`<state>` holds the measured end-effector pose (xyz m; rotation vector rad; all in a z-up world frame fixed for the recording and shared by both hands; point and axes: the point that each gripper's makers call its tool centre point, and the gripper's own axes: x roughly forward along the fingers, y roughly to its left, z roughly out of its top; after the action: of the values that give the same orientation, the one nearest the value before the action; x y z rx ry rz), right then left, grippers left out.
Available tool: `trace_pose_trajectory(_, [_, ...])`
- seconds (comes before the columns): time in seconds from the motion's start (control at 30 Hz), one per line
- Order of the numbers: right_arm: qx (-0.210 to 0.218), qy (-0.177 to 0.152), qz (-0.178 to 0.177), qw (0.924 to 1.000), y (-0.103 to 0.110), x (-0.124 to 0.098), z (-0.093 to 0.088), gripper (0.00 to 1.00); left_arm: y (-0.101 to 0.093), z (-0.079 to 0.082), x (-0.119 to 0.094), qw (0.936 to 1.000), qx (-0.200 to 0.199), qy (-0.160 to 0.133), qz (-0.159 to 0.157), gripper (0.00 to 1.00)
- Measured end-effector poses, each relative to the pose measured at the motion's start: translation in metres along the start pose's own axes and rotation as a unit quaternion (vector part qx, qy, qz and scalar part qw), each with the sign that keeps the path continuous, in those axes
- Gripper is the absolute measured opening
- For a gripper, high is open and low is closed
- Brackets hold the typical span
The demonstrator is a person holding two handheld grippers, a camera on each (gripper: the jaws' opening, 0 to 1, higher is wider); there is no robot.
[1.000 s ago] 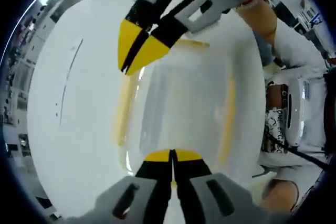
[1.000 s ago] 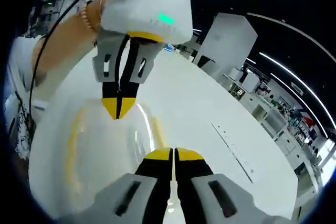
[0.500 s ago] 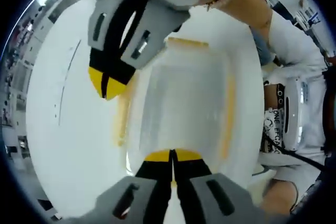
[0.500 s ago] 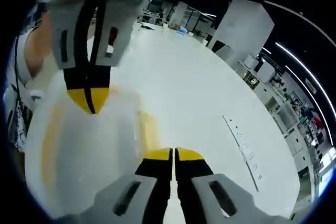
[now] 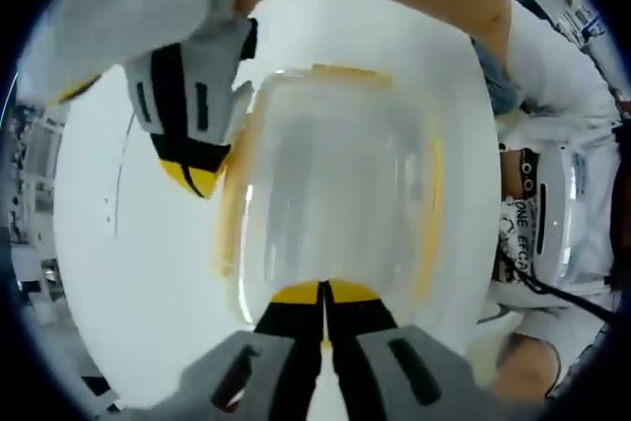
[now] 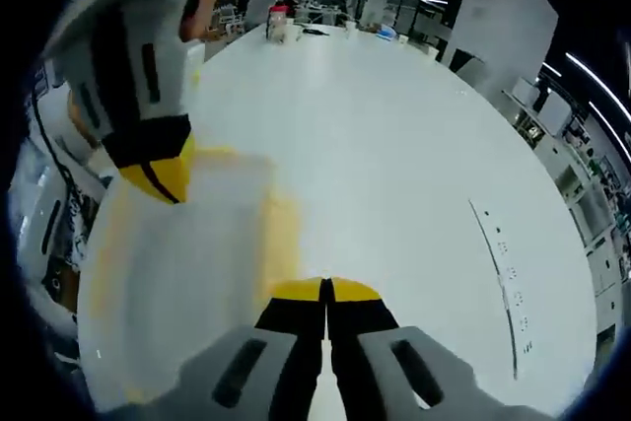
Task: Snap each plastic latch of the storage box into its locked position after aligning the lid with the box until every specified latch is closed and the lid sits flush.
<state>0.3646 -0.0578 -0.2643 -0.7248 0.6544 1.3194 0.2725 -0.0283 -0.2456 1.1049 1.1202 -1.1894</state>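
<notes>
2 grippers work over 1 clear storage box that sits on a white table, its lid already in place and looking roughly squared to the walls, though glare and blur keep me from saying it lies fully flush. Yellow latches run along the box's edges: a long one on the side toward the table's open stretch, one on the opposite side nearest the person, and a short one at the far end. Whether any has snapped home cannot be told from these frames, so I judge the aligning done and the latching itself partly or wholly still to do. In the left gripper view, the left gripper has its jaws clenched together on nothing, tips resting at or just above the box's near end. The right gripper, entering from above with the person's forearm behind it, also looks pressed closed and empty, its yellow tip just beside the upper part of the long latch; contact is unclear. In the right gripper view that gripper's own tips meet just beside the blurred box, with the left gripper at its far end.
</notes>
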Motion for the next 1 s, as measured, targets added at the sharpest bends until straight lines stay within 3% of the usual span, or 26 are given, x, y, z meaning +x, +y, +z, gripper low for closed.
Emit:
trace_pose_trajectory(0.1, [-0.008, 0.001, 0.02, 0.9998, -0.001, 0.006, 0.0, 0.0, 0.002, 0.0, 0.0, 0.9999, 0.003, 0.014, 0.004, 0.0])
trace_pose_trajectory(0.13, [-0.009, 0.004, 0.049, 0.9988, 0.006, 0.009, -0.002, 0.0, 0.002, 0.0, 0.0, 0.9999, 0.003, 0.016, 0.004, 0.0])
trace_pose_trajectory(0.17, [-0.012, 0.006, 0.04, 0.9991, 0.002, 0.012, -0.004, 0.0, 0.002, -0.001, 0.0, 0.9998, 0.002, 0.019, 0.004, 0.0])
trace_pose_trajectory(0.23, [-0.011, 0.039, 0.062, 0.9972, 0.006, 0.018, -0.018, 0.0, 0.003, -0.002, 0.0, 0.9998, 0.001, 0.022, 0.005, 0.0])
trace_pose_trajectory(0.27, [0.025, 0.033, 0.073, 0.9965, 0.011, 0.02, -0.017, 0.0, 0.004, -0.002, -0.001, 0.9997, 0.0, 0.022, 0.005, 0.0])
trace_pose_trajectory(0.3, [-0.013, 0.023, 0.076, 0.9968, 0.005, 0.02, -0.015, 0.0, 0.004, -0.002, -0.001, 0.9997, -0.002, 0.023, 0.005, 0.0])
trace_pose_trajectory(0.43, [0.019, 0.024, 0.093, 0.9952, 0.007, 0.021, -0.013, 0.0, 0.007, -0.003, -0.002, 0.9996, -0.008, 0.026, 0.003, 0.0])
trace_pose_trajectory(0.63, [0.02, 0.031, 0.129, 0.9909, 0.008, 0.023, -0.014, 0.0, 0.009, -0.004, -0.002, 0.999, -0.006, 0.044, 0.006, 0.0])
trace_pose_trajectory(0.87, [0.04, 0.022, 0.175, 0.9835, 0.011, 0.02, -0.015, 0.0, 0.011, -0.004, -0.003, 0.9993, -0.003, 0.038, 0.004, 0.0])
trace_pose_trajectory(1.0, [0.039, 0.027, 0.177, 0.9831, 0.015, 0.019, -0.015, 0.0, 0.011, -0.002, -0.003, 0.999, -0.003, 0.044, 0.004, 0.0])
